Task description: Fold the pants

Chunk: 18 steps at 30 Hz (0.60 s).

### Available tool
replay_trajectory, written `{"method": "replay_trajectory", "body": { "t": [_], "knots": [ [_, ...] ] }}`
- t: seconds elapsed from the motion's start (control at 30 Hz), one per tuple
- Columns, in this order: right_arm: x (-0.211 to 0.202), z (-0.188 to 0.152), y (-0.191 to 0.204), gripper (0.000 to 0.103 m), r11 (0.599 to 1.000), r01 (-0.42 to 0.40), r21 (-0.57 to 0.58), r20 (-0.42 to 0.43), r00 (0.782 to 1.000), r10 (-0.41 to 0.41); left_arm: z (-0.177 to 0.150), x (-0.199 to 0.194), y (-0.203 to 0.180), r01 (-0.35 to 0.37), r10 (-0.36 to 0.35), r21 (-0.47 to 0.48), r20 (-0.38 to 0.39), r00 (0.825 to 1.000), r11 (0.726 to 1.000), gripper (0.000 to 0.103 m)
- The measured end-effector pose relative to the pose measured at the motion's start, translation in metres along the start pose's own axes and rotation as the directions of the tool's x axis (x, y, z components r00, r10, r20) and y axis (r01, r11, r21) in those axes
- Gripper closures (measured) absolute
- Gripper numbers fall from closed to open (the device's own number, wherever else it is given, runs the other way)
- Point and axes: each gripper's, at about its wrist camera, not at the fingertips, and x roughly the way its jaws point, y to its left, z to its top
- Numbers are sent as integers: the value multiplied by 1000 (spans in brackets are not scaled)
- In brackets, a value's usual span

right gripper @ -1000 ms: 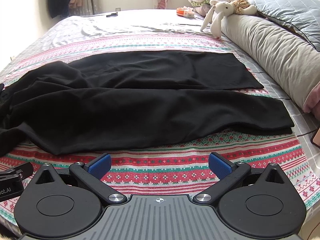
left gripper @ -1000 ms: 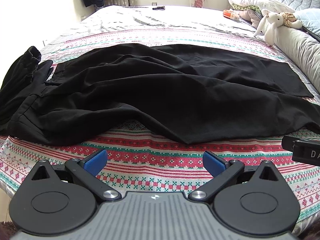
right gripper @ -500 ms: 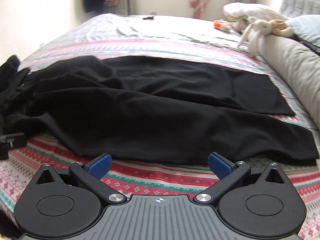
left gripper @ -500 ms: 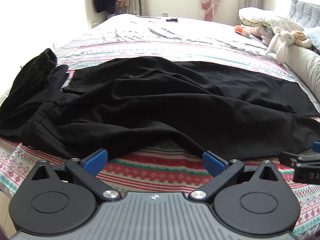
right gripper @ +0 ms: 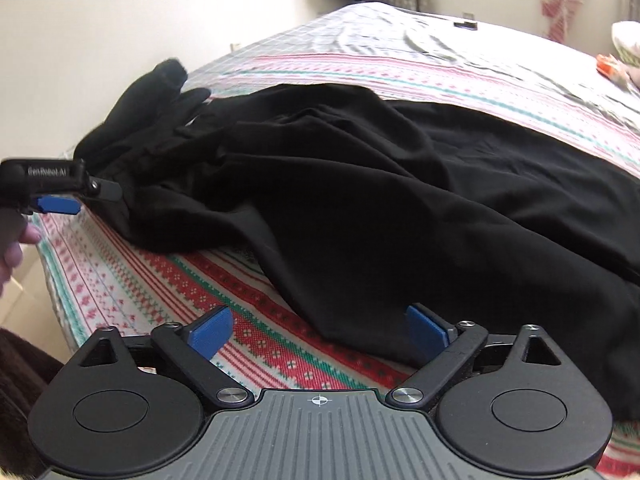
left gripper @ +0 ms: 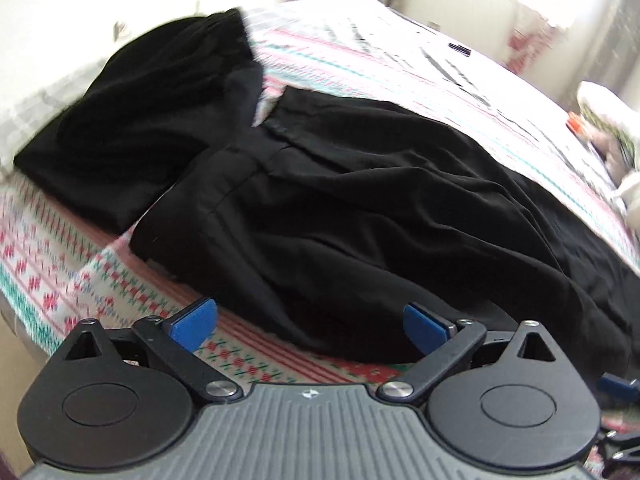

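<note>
My left gripper (left gripper: 310, 326) and right gripper (right gripper: 320, 330) hover with jaws released above the black pants (left gripper: 360, 208), which sprawl rumpled across the bed (left gripper: 60, 264), waistband upper left. I should pinch the waistband corners squarely before lifting.

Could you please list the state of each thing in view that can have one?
black pants: spread flat but rumpled on the bed, not yet folded.
second black garment: bunched beside the waistband.
left gripper: open, empty, at the pants' near edge.
right gripper: open, empty, at the pants' near edge.
patterned blanket: spread under the pants.
</note>
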Motion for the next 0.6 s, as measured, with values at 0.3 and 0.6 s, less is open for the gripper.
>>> {"method": "replay_trajectory", "body": {
  "t": [0.3, 0.6],
  "knots": [
    [38, -3, 12, 54, 997, 29, -65, -29, 999, -31, 0, 11, 74, 136, -110, -261, 113, 987, 956, 17],
    [47, -8, 25, 92, 985, 65, -163, 24, 998, -62, 1, 30, 103, 166, -112, -353, 169, 979, 921, 27]
  ]
}}
